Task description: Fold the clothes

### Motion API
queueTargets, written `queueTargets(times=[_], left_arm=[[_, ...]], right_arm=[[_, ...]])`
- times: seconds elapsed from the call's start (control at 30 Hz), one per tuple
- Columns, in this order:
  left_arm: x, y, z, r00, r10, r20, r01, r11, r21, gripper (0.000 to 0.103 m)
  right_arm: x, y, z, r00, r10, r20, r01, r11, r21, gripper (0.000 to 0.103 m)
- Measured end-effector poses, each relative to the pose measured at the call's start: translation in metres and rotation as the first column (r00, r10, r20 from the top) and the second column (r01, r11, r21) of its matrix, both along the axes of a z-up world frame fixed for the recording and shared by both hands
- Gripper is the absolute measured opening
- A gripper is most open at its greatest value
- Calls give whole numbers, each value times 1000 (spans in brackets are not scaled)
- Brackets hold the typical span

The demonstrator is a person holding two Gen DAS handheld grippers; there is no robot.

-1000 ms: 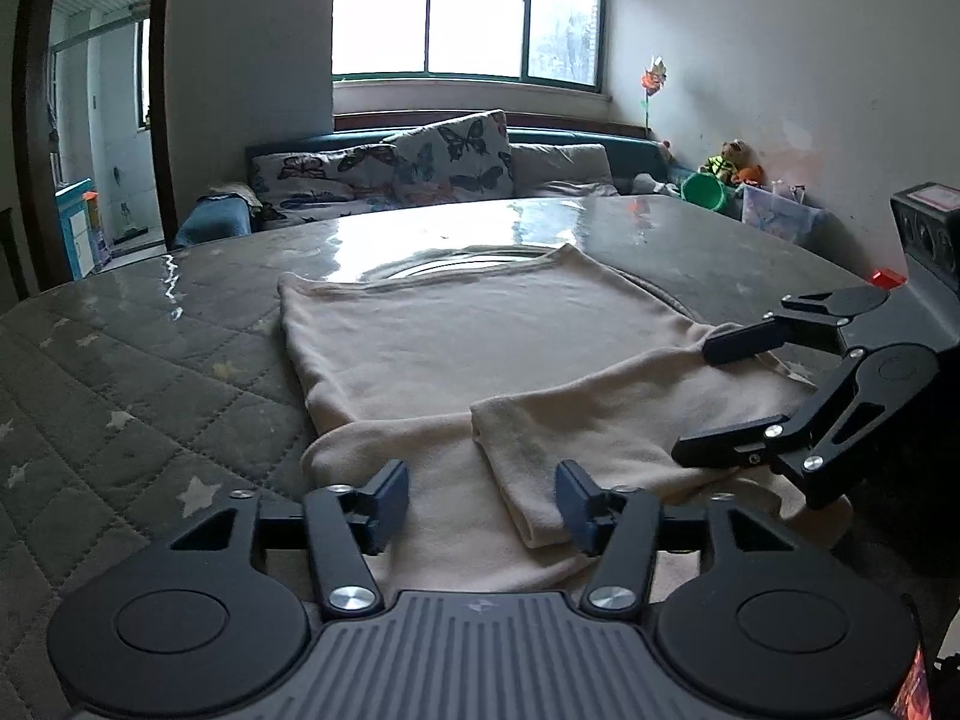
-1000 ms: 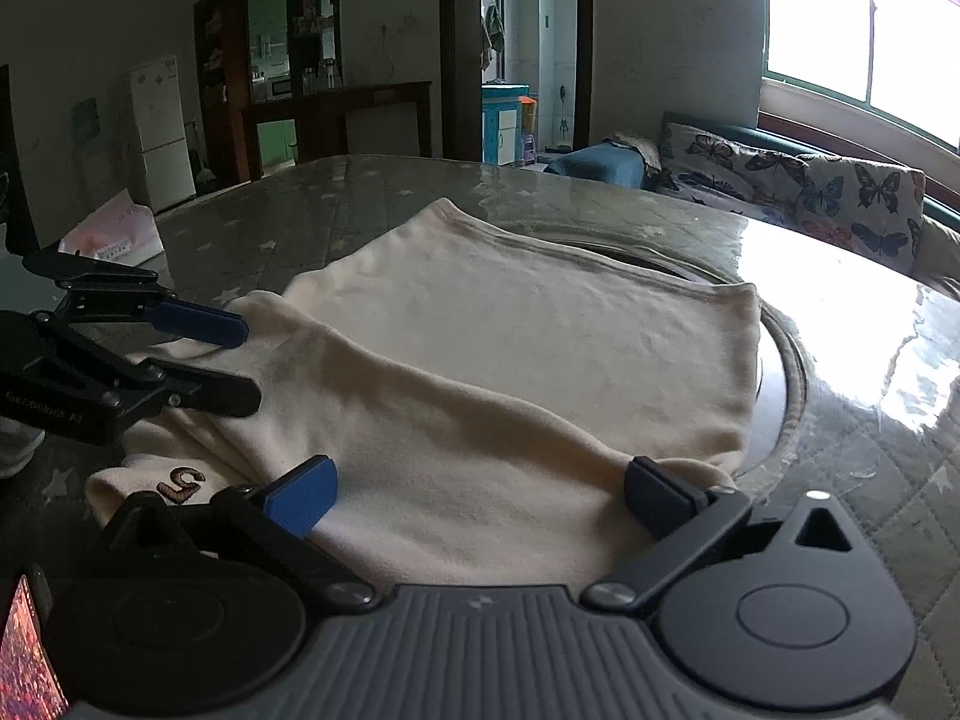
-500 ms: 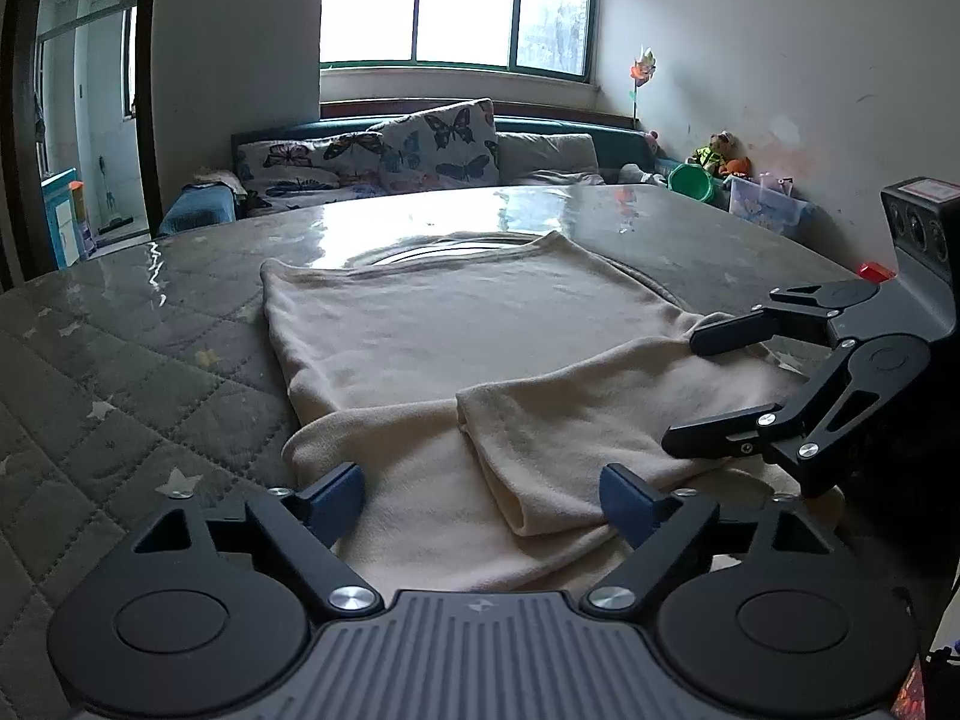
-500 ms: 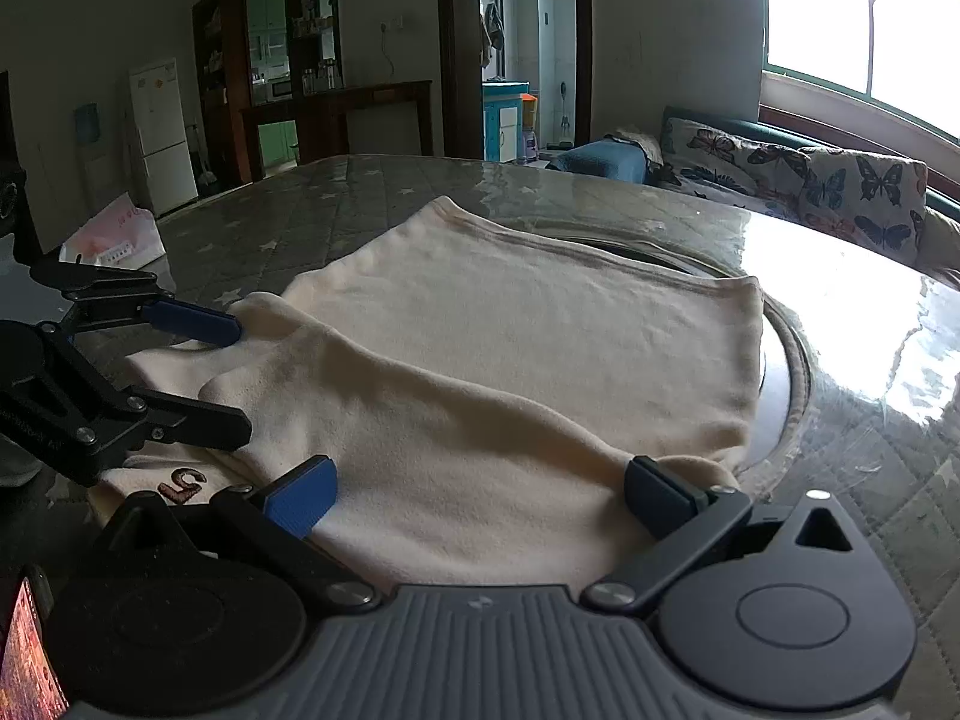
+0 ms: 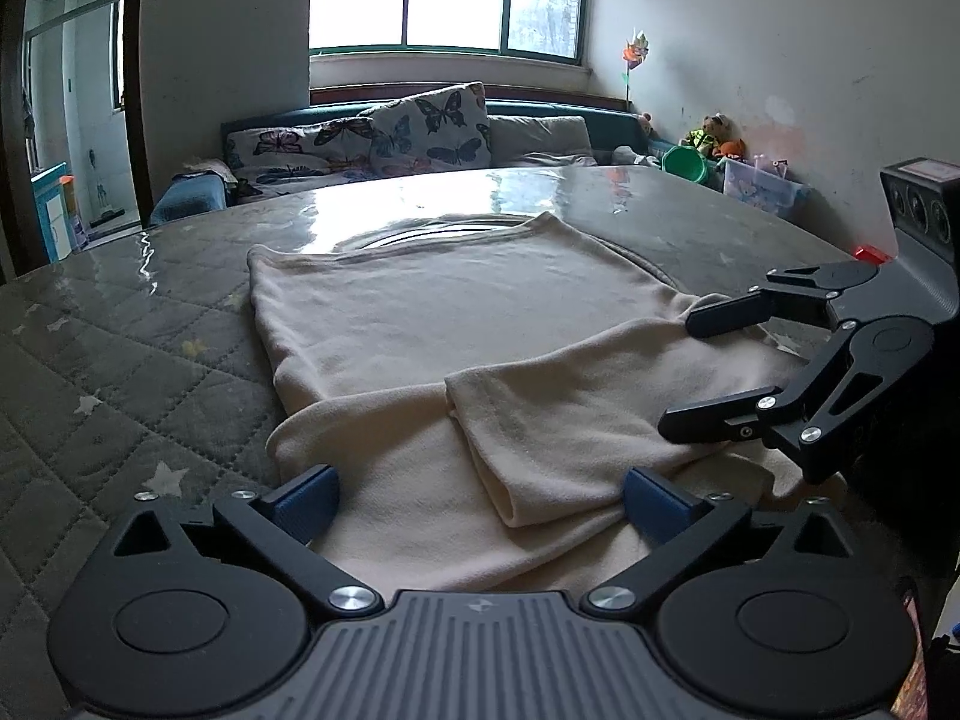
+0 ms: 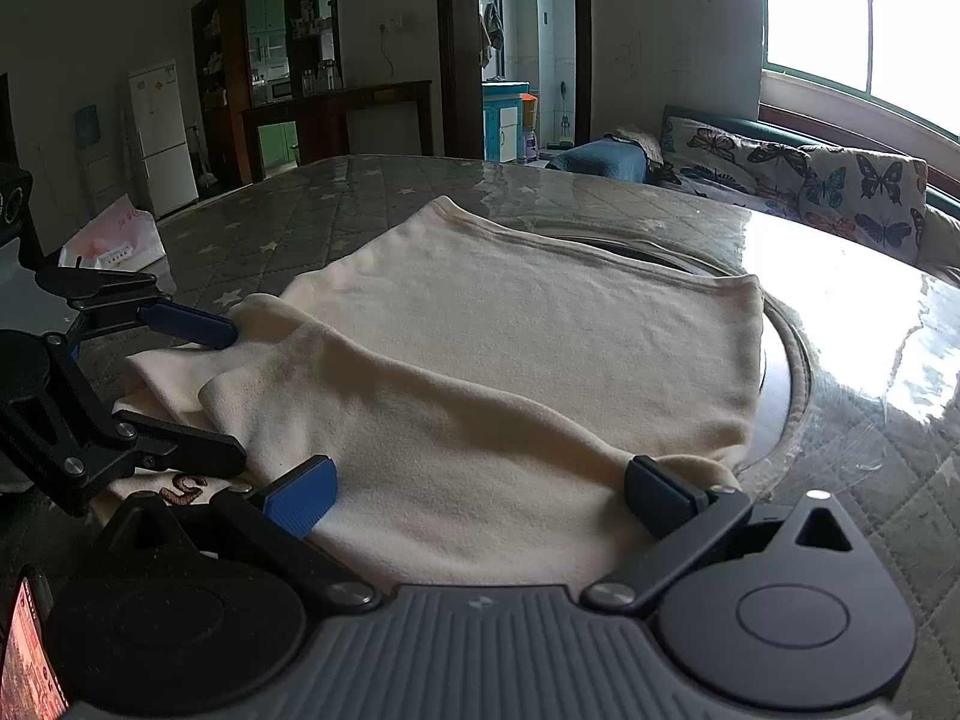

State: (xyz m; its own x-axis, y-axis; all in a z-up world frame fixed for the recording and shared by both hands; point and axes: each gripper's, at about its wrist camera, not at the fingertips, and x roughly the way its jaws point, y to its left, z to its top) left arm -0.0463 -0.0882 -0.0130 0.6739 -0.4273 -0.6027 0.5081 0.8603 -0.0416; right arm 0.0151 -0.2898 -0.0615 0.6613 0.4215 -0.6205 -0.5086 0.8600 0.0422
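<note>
Soft cream fleece garment (image 5: 432, 324) lies folded on my quilted, star-print desk (image 5: 120, 372); my left tool (image 5: 480, 498) is opening, cloth between unpressed; right tool (image 6: 480, 495) released.

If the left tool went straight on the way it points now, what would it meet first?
Most likely the cream garment, at the folded sleeve lying between its opening fingers. The left tool tilts down toward the cloth, though depth is hard to judge.
</note>
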Motion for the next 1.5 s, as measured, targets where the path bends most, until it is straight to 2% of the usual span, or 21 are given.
queueTargets(times=[1.5], left_arm=[[1,-3,-1,1000,1,-2,-1,1000,6,103]], right_arm=[[0,8,-2,1000,-5,-2,5,1000,2,103]])
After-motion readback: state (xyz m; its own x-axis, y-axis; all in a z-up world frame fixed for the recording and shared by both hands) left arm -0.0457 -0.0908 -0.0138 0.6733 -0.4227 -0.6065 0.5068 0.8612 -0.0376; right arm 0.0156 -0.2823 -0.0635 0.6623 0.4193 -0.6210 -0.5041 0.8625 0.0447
